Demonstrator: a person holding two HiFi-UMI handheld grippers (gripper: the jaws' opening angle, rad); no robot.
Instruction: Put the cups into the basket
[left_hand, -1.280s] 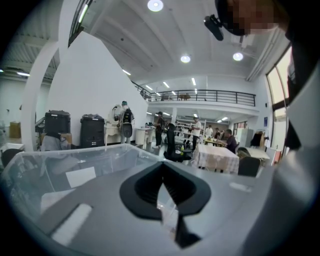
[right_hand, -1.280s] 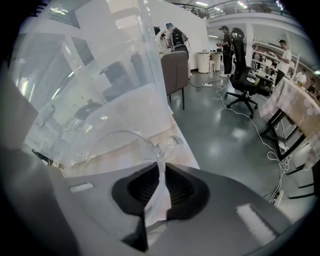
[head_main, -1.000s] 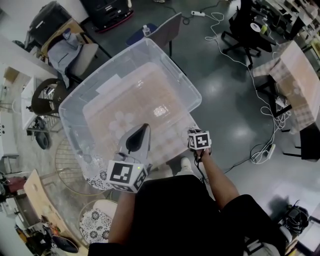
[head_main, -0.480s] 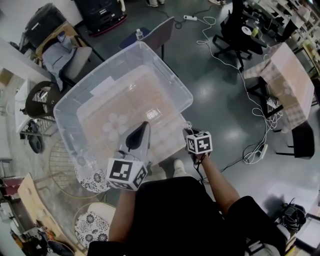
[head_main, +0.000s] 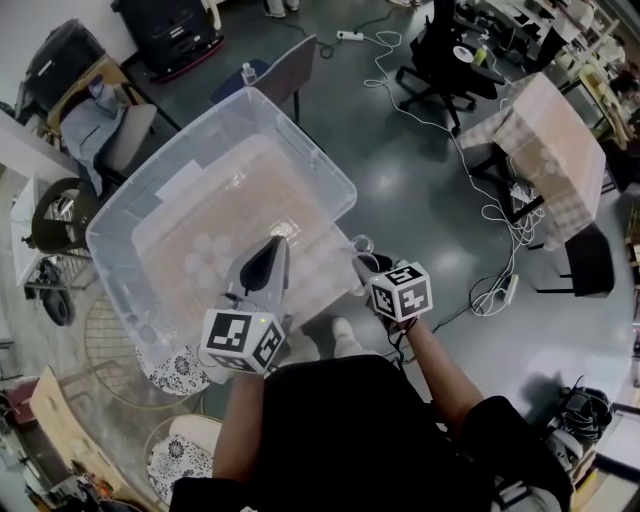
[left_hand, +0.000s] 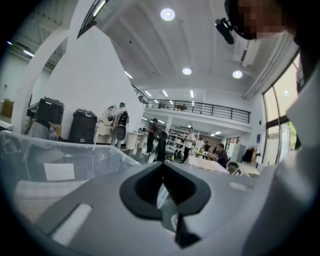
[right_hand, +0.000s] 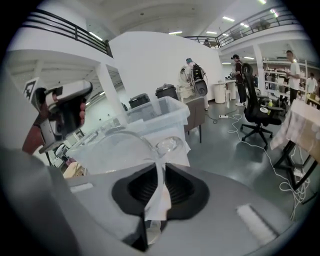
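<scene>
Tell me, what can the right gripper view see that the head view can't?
Only the right gripper view: the thin wall of the clear cup pinched between the jaws of the right tool, and people standing far off. Only the head view: the marker cube on the right tool, the person's black top, and a round patterned seat on the floor. Both: the clear basket, the left tool and a black office chair.
</scene>
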